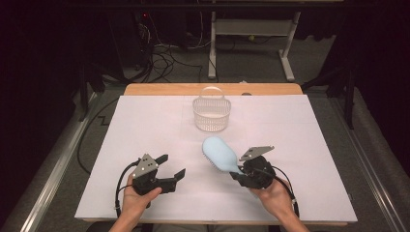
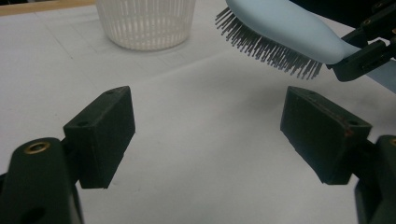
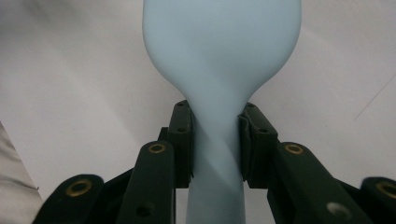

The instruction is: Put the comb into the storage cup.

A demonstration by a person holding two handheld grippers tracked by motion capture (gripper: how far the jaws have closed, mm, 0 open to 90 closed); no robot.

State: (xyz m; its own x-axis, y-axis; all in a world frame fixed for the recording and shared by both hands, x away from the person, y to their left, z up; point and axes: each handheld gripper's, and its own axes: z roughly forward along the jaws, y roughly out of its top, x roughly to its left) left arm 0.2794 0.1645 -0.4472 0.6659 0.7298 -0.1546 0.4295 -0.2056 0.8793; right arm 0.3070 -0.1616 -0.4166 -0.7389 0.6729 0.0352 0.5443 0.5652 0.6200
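Nearest the camera, left gripper (image 1: 171, 166) low over the white table cover (image 1: 145, 125), jaws spread wide, grasping nothing. Further right, right gripper (image 1: 236, 173) clenched on the handle of the light blue hairbrush (image 1: 220, 153), bristles down, raised above the cover, near the white basket (image 1: 212, 114) behind.

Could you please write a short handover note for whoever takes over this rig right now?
Right gripper: shut on the light blue hairbrush at the neck of its handle, holding it above the white table cover, bristles down.
Left gripper: open, holding nothing, low over the cover.
White basket: upright at the far middle of the table, seemingly with nothing in it.
Done: brush picked up.
Left: probably carry it forward and set it in the basket.
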